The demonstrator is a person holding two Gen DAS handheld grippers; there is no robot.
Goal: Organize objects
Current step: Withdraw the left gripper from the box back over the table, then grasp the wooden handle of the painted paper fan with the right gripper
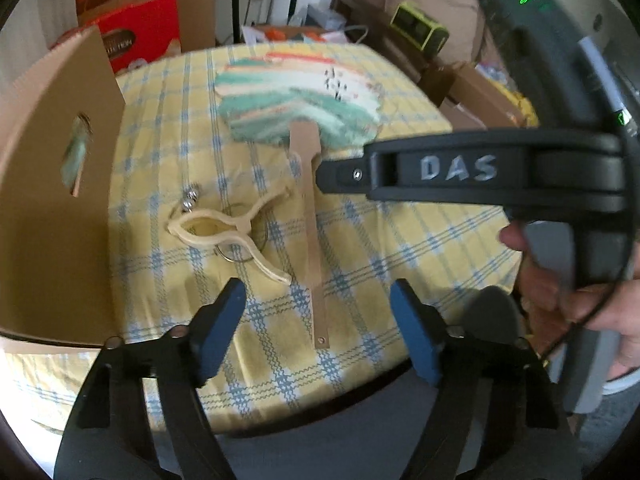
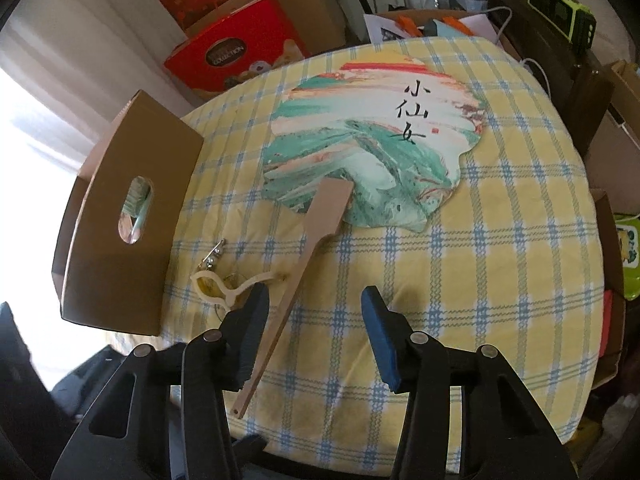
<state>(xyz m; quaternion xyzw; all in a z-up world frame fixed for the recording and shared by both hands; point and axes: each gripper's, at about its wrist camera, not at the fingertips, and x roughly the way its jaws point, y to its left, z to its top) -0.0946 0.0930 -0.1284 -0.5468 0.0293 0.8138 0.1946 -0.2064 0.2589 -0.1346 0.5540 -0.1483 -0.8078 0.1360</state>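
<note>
Wooden and thin, the long handle (image 2: 280,312) of the green painted paper fan (image 2: 372,140) is seen lying on the checked counter (image 2: 500,280), running away between the right tool's (image 2: 316,320) unclenched, empty blue pads.

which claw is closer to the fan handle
Right. The right claw has the fan handle beside its left finger. The left claw straddles only the handle's tip, not touching.

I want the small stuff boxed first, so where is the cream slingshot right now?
The cream slingshot lies on the checked tablecloth, left of the fan's wooden handle and right of the cardboard box, over a metal ring.
</note>
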